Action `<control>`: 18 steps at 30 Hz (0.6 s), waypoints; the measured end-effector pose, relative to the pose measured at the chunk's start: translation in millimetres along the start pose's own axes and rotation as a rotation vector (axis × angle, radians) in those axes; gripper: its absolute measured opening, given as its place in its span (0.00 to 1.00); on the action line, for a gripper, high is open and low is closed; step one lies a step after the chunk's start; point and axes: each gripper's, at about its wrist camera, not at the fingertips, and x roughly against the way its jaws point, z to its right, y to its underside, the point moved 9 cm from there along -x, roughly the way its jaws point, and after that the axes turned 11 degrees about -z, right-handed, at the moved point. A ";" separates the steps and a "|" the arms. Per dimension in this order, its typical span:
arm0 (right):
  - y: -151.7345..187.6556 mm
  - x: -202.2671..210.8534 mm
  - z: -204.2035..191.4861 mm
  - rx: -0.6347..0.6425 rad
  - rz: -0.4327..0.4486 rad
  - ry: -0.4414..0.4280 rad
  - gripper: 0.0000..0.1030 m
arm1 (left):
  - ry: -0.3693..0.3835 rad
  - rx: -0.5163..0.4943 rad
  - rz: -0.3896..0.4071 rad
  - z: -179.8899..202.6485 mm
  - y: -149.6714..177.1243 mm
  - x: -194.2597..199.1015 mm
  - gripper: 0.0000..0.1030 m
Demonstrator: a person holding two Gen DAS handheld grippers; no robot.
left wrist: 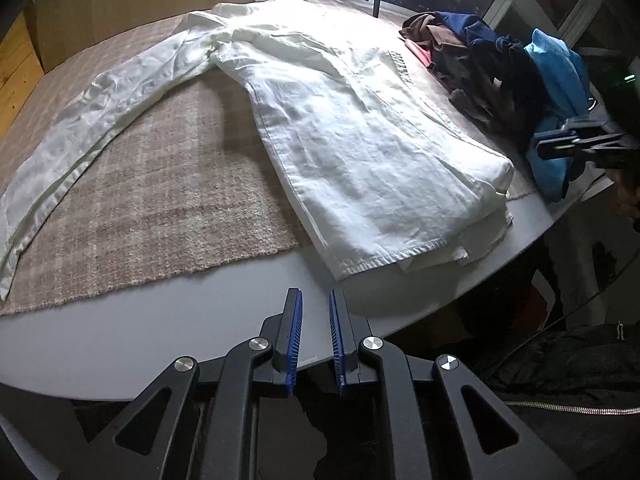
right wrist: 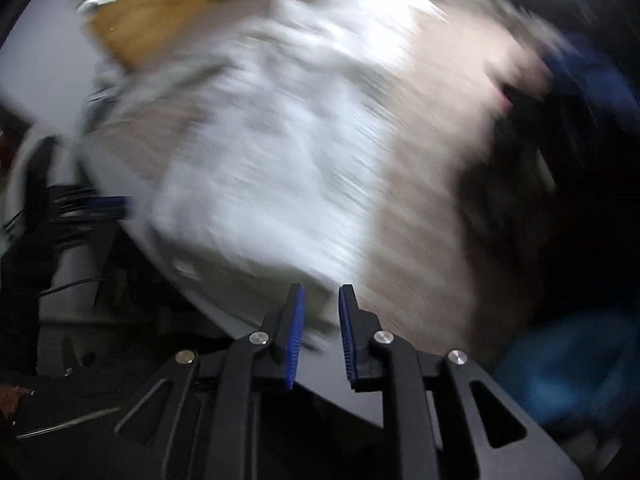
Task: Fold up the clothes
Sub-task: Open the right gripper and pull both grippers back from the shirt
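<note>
A white long-sleeved shirt [left wrist: 344, 136] lies spread on a beige cloth [left wrist: 152, 200] over the grey table [left wrist: 120, 332]. One side is folded in over the body, and one sleeve [left wrist: 72, 136] stretches out to the left. My left gripper [left wrist: 316, 300] hovers open just short of the shirt's hem, with nothing between its blue pads. The right gripper [left wrist: 560, 140] shows at the right edge beside the clothes pile. The right wrist view is motion-blurred; there my right gripper [right wrist: 321, 294] stands open over the table edge, near the white shirt [right wrist: 280, 152].
A pile of brown, navy and light blue clothes [left wrist: 500, 72] sits at the right of the table. A cardboard box [left wrist: 132, 4] stands at the back left. The table's curved edge [left wrist: 500, 264] runs close by on the right, a person's dark jacket [left wrist: 568, 364] below it.
</note>
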 end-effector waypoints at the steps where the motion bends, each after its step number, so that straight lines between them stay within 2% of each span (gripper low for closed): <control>1: -11.8 -2.0 -26.6 0.072 0.018 -0.016 0.29 | 0.003 0.014 0.010 -4.3 1.2 3.4 0.13; 2: -23.5 -4.0 -53.3 0.144 0.037 -0.031 0.39 | 0.006 0.027 0.019 -8.5 2.5 6.8 0.13; 3: -34.9 -5.9 -80.0 0.216 0.055 -0.047 0.41 | 0.007 0.039 0.028 -12.1 4.9 9.6 0.13; 6: -56.8 -41.7 -149.6 0.416 0.047 -0.015 0.41 | 0.010 0.066 0.051 -25.9 15.7 20.1 0.13; 8: -63.9 -74.1 -170.9 0.471 -0.017 0.029 0.41 | 0.021 0.067 0.066 -33.6 22.9 25.9 0.13; 10: -70.1 -92.2 -175.6 0.468 -0.053 0.062 0.41 | 0.035 0.078 0.080 -40.8 28.3 29.4 0.13; 16: -81.1 -95.2 -158.0 0.360 -0.062 0.017 0.41 | 0.082 0.059 0.103 -52.8 33.9 36.6 0.13; 17: -83.0 -95.6 -155.0 0.342 -0.063 0.009 0.38 | 0.084 0.050 0.100 -54.4 33.4 36.2 0.13; 18: -84.8 -96.1 -152.1 0.324 -0.065 0.002 0.31 | 0.085 0.044 0.097 -55.2 32.8 35.3 0.13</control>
